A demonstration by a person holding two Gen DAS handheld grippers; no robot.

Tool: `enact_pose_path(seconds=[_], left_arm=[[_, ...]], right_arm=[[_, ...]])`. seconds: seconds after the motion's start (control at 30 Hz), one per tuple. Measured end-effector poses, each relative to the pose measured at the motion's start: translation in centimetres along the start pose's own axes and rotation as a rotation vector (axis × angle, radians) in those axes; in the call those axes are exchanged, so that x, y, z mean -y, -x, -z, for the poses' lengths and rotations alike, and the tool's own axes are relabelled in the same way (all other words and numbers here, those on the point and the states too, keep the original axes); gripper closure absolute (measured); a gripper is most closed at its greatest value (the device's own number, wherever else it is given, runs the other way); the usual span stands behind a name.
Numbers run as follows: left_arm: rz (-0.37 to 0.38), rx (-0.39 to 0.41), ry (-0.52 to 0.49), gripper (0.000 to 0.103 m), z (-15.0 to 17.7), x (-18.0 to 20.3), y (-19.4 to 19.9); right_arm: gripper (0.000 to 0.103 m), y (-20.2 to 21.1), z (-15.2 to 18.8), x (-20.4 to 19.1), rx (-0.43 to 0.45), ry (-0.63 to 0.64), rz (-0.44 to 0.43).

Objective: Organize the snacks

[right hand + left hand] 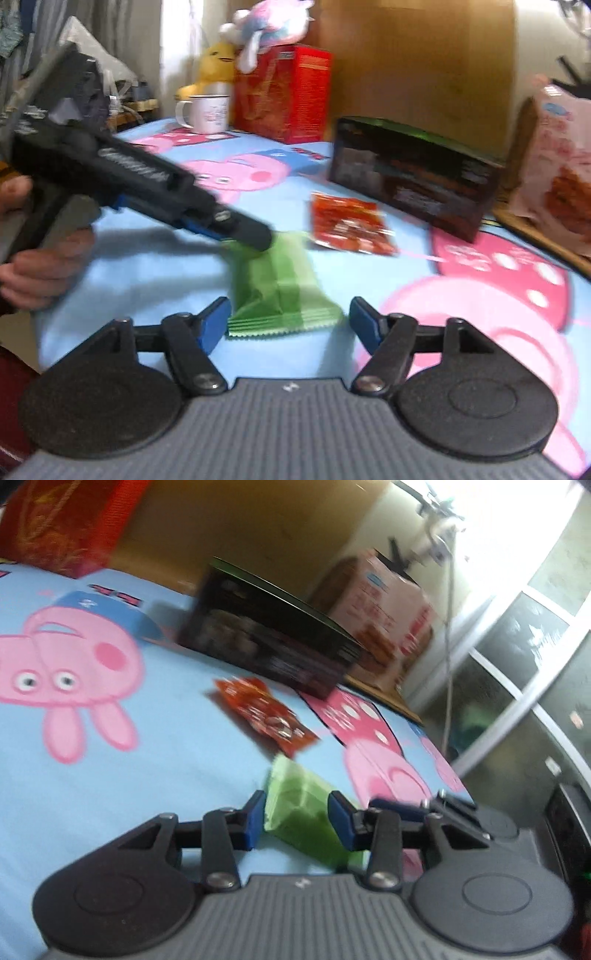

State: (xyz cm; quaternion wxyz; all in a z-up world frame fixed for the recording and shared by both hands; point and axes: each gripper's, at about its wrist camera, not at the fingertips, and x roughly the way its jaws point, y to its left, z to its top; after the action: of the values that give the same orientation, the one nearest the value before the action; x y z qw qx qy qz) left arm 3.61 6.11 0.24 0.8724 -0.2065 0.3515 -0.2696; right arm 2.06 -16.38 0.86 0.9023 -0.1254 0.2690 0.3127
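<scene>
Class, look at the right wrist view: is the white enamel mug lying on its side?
No. The white enamel mug stands upright beside the red cardboard box.

Bare blue cloth lies open left of the green packet. Left gripper straddles the packet's far end and slants across the left approach; right gripper brackets its near end. Red packet sits just beyond. Dark box blocks the back right; red box and mug wall the far edge.
</scene>
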Motion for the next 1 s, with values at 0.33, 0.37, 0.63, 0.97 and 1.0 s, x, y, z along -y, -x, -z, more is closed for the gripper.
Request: enact_pose_path(seconds=[0.33, 0.37, 0.63, 0.97, 1.0], left_arm=[[0.061, -0.028, 0.063, 0.059, -1.9, 0.4, 0.9], [0.065, -0.036, 0.066, 0.059, -2.0, 0.5, 0.9], [0.008, -0.114, 0.034, 0.056, -1.1, 1.8, -1.9], [0.012, -0.139, 0.007, 0.067, -0.7, 2.7, -2.4], [0.015, -0.140, 0.009, 0.067, -1.0, 2.8, -2.3]], right_arm=[[0.025, 5.4, 2.3, 4.1, 0.030, -0.145, 0.117], [0.025, 5.6, 2.2, 3.9, 0.036, -0.138, 0.098], [0.026, 1.2, 0.6, 2.4, -0.016, 0.006, -0.024], [0.051, 0.5, 0.7, 2.5, 0.016, -0.029, -0.108], [0.056, 0.7, 0.6, 2.5, 0.025, -0.037, -0.111]])
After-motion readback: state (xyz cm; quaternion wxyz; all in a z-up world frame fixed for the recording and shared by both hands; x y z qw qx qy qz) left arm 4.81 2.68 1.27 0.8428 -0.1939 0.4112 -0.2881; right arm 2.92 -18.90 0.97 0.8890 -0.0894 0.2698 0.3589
